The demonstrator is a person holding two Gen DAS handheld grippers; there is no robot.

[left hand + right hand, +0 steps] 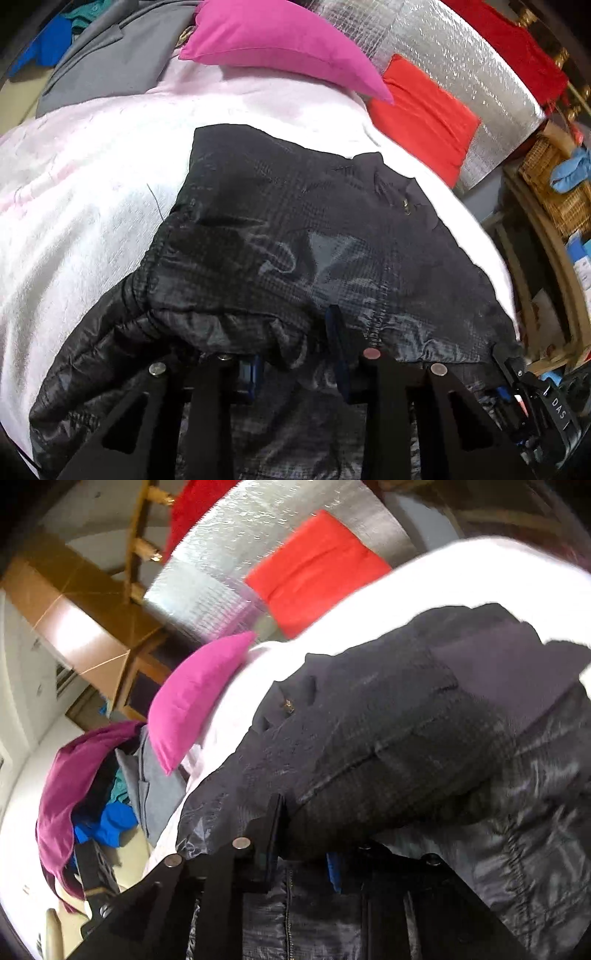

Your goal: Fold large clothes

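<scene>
A black quilted jacket (295, 229) lies spread on a white and pale pink bed sheet (92, 203), its near hem bunched up. In the left wrist view my left gripper (293, 354) sits at that hem, with a fold of the fabric pinched between its blue pads. The right wrist view shows the same jacket (388, 738) lifted into a thick roll over my right gripper (303, 849). Its fingers are close together with jacket fabric caught between them, and the cloth hides most of the right fingertip. A small brass zip pull (287, 705) shows on the top layer.
A pink pillow (273, 40) and a red pillow (421, 114) lie at the far end of the bed against silver foil padding (461, 74). A grey garment (110, 62) and a heap of coloured clothes (81, 786) lie beside the sheet. A wicker basket (554, 184) stands off the bed's right edge.
</scene>
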